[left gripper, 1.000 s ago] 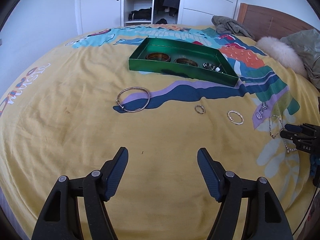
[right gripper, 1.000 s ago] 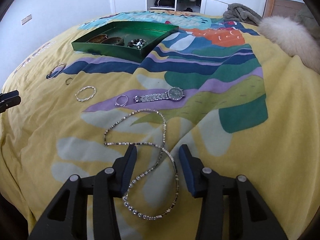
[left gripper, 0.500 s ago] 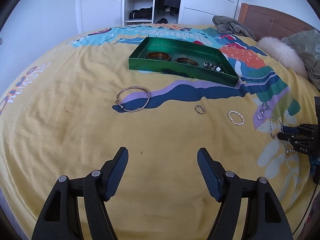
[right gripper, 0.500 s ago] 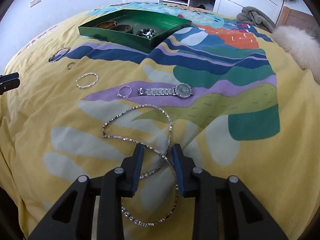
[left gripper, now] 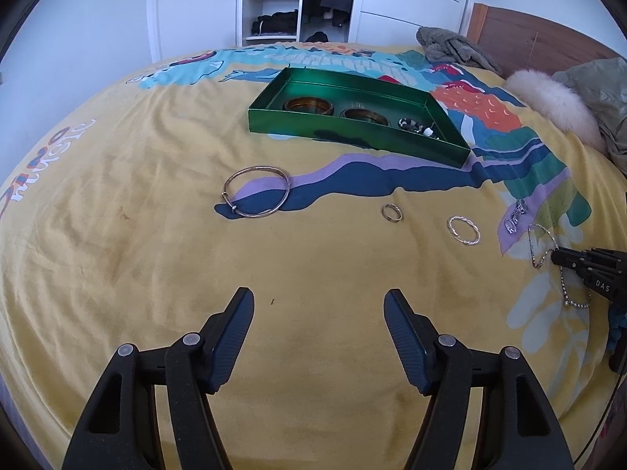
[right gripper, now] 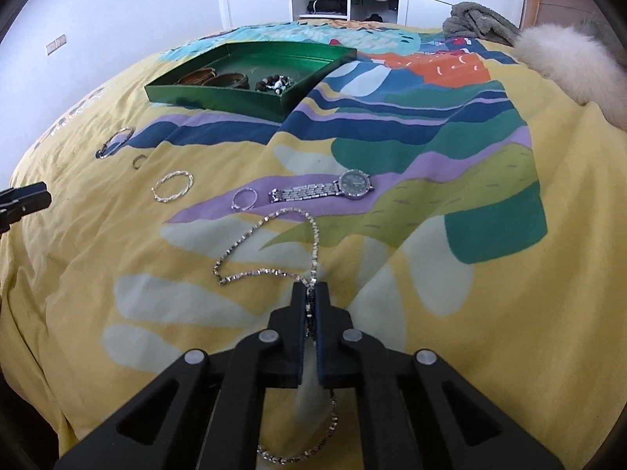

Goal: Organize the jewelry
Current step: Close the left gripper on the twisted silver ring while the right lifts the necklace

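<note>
1. Lying on the yellow patterned bedspread (right gripper: 117, 235), a silver chain necklace (right gripper: 270, 235) is pinched by the right gripper (right gripper: 310, 301), whose jaws are closed on its near strands.
2. The left gripper (left gripper: 318, 313) is held over bare bedspread with jaws wide apart, nothing between them.
3. A green tray (left gripper: 454, 149) is placed far, with two bangles (left gripper: 309, 105) and beads inside.
4. A wristwatch (right gripper: 325, 190), a small ring (right gripper: 243, 198), a twisted bracelet (right gripper: 172, 186) and a large bangle (left gripper: 256, 192) are scattered between tray and grippers.
</note>
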Demonstrator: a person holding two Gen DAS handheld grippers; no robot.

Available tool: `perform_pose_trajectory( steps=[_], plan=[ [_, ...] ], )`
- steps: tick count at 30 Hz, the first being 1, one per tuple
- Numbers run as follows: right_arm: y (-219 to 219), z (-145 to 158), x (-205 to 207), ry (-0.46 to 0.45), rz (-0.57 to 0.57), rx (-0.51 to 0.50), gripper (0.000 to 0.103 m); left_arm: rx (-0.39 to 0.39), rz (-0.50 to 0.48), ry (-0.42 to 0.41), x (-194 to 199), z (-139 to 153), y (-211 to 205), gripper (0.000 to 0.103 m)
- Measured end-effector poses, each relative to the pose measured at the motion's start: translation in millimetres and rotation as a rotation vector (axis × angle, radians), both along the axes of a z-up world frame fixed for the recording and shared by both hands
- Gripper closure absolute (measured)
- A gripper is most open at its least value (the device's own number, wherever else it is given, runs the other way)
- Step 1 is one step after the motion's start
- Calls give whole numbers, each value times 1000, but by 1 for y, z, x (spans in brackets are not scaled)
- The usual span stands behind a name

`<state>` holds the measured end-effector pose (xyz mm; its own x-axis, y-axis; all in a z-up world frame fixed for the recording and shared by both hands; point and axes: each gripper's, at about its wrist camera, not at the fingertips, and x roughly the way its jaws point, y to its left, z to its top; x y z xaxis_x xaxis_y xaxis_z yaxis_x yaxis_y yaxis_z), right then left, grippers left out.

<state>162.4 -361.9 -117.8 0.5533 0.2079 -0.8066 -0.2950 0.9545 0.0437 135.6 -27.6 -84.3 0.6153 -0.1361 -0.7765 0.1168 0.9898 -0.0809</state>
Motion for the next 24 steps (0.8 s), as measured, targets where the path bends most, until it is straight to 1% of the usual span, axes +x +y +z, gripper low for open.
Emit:
perform_pose_trajectory(
  steps=[3, 9, 15, 17, 19, 24],
  plan=[
    [-3, 7, -4, -27, -12, 40, 100, 0, -14, 0, 2, 1, -6, 36],
    [-3, 27, -8, -95, -27, 86, 100, -9, -55, -2, 11, 3, -23, 41],
    [-6, 50, -6, -170, -57, 124, 100, -15, -121, -7, 28, 5, -52, 43],
    [-7, 57, -5, -194, -70, 136, 100, -13, -147, -3, 36, 4, -64, 45],
    [-8, 64, -3, -216, -79, 150, 100, -14, -175, 5, 45, 1, -76, 51],
    [-11, 73, 1, -245, -87, 174, 100, 1, -253, 23, 73, -8, -109, 57]
  ],
)
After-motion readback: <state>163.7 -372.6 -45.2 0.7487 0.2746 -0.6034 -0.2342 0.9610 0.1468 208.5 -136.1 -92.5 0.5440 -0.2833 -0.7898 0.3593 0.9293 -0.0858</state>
